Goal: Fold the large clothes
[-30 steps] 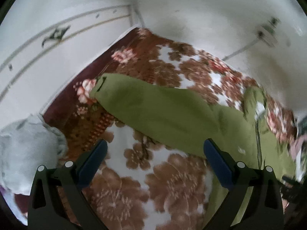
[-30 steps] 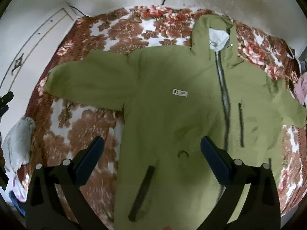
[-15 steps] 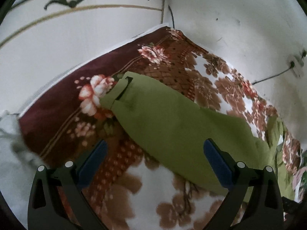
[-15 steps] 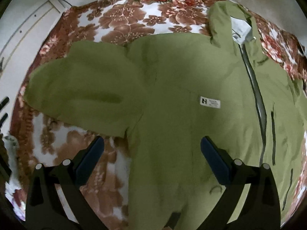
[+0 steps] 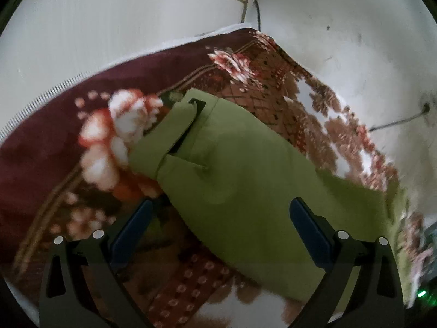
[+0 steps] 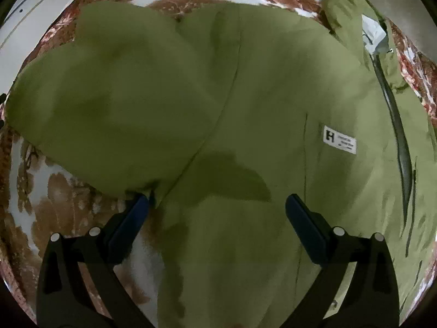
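Left hand-held gripper (image 5: 218,224) is hanging open and gripping nothing, its blue pads spread either side of the green jacket (image 6: 245,109) sleeve (image 5: 232,169). Sleeve is lying just ahead of the fingers, long axis running diagonally from the cuff (image 5: 174,134) at centre-left of the left wrist frame down to the lower right, where it is joining the jacket body. Cuff is sitting further up the frame than the pads, so the left hand-held gripper looks nearer to it than the right one.

Right hand-held gripper (image 6: 217,210) is also open and empty, hovering over the armpit area where sleeve meets body; left pad is right at the sleeve's lower edge, contact not certain. Jacket is lying spread front-up on the bed, zipper (image 6: 396,125) running down the right side of the right wrist frame, collar (image 6: 349,13) at upper right.

White chest label (image 6: 340,139) right of centre is showing a bold black "H" mark; smaller print beside it is too blurred to read.

Floral blanket (image 5: 82,164) is lying under everything, white wall (image 5: 327,13) behind.
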A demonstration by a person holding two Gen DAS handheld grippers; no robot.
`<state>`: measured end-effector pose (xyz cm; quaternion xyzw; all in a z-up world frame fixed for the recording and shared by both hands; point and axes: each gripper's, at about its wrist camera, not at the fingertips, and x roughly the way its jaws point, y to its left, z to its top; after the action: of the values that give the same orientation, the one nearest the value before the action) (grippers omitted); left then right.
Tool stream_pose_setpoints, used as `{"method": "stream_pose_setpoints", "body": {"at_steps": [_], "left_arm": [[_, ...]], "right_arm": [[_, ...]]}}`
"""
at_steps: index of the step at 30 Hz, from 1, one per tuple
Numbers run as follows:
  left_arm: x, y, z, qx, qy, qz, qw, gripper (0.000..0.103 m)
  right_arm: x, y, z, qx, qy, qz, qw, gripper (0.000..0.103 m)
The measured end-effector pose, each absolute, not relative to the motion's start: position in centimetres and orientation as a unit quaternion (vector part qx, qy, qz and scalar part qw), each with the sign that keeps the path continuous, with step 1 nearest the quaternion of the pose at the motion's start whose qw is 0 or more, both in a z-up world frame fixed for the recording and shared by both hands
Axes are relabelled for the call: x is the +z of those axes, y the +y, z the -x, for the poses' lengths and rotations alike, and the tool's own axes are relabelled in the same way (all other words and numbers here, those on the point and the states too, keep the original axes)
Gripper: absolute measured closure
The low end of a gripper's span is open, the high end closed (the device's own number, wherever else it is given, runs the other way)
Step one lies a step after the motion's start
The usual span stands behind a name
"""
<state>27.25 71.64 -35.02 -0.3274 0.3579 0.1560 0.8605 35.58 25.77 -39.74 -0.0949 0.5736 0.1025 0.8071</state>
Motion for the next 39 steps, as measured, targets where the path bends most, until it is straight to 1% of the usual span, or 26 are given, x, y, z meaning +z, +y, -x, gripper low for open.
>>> {"method": "stream_pose_setpoints", "body": {"at_steps": [3, 5, 10, 12, 14, 15, 16, 17, 18, 19, 20, 23, 26, 31, 36, 39], "left_arm": [[-35.8, 72.3, -27.7, 0.138, 0.35, 0.359, 0.854, 0.006], [-36.0, 72.9, -28.1, 0.134, 0.342, 0.375, 0.851, 0.008], [-36.2, 73.9, -29.1, 0.13, 0.319, 0.415, 0.842, 0.009], [-36.4, 73.9, -29.6, 0.137, 0.321, 0.411, 0.842, 0.018], [-36.4, 74.1, -29.7, 0.143, 0.326, 0.409, 0.84, 0.041], [-36.2, 74.4, -29.6, 0.147, 0.322, 0.415, 0.838, 0.048], [-36.1, 74.6, -29.3, 0.15, 0.314, 0.424, 0.836, 0.059], [-36.1, 74.8, -29.1, 0.153, 0.311, 0.431, 0.833, 0.068], [-36.2, 75.0, -29.1, 0.156, 0.312, 0.432, 0.832, 0.069], [-36.3, 75.0, -29.4, 0.161, 0.318, 0.428, 0.83, 0.073], [-36.4, 75.0, -29.7, 0.162, 0.324, 0.423, 0.831, 0.083], [-36.5, 74.5, -31.1, 0.145, 0.344, 0.399, 0.838, 0.095], [-35.7, 73.6, -31.9, 0.134, 0.357, 0.377, 0.844, 0.098], [-33.5, 71.9, -32.6, 0.13, 0.361, 0.347, 0.856, 0.099], [-30.2, 70.0, -33.4, 0.119, 0.357, 0.322, 0.869, 0.1], [-27.2, 68.4, -33.8, 0.111, 0.353, 0.305, 0.877, 0.1]], "right_arm": [[-40.6, 26.1, -35.5, 0.101, 0.573, 0.096, 0.808, 0.004], [-40.9, 26.2, -35.5, 0.099, 0.573, 0.094, 0.808, 0.004], [-41.6, 26.0, -35.3, 0.106, 0.573, 0.097, 0.807, 0.004], [-41.8, 26.0, -35.2, 0.11, 0.57, 0.101, 0.808, 0.004], [-41.9, 25.9, -35.1, 0.112, 0.568, 0.099, 0.809, 0.004], [-42.0, 26.0, -35.1, 0.112, 0.568, 0.099, 0.809, 0.004], [-42.0, 26.1, -35.1, 0.111, 0.569, 0.098, 0.809, 0.004], [-42.1, 26.1, -35.2, 0.111, 0.57, 0.097, 0.809, 0.004], [-42.1, 26.1, -35.3, 0.111, 0.571, 0.097, 0.808, 0.004], [-42.2, 26.1, -35.3, 0.11, 0.571, 0.096, 0.808, 0.004], [-42.2, 26.1, -35.2, 0.109, 0.572, 0.094, 0.808, 0.003], [-42.3, 26.1, -35.2, 0.108, 0.573, 0.094, 0.807, 0.003], [-42.2, 26.2, -35.2, 0.108, 0.573, 0.099, 0.806, 0.003], [-42.3, 26.6, -35.3, 0.112, 0.578, 0.11, 0.801, 0.003], [-42.3, 26.8, -35.9, 0.112, 0.59, 0.118, 0.791, 0.003], [-42.5, 26.9, -36.5, 0.115, 0.595, 0.118, 0.787, 0.003]]}}
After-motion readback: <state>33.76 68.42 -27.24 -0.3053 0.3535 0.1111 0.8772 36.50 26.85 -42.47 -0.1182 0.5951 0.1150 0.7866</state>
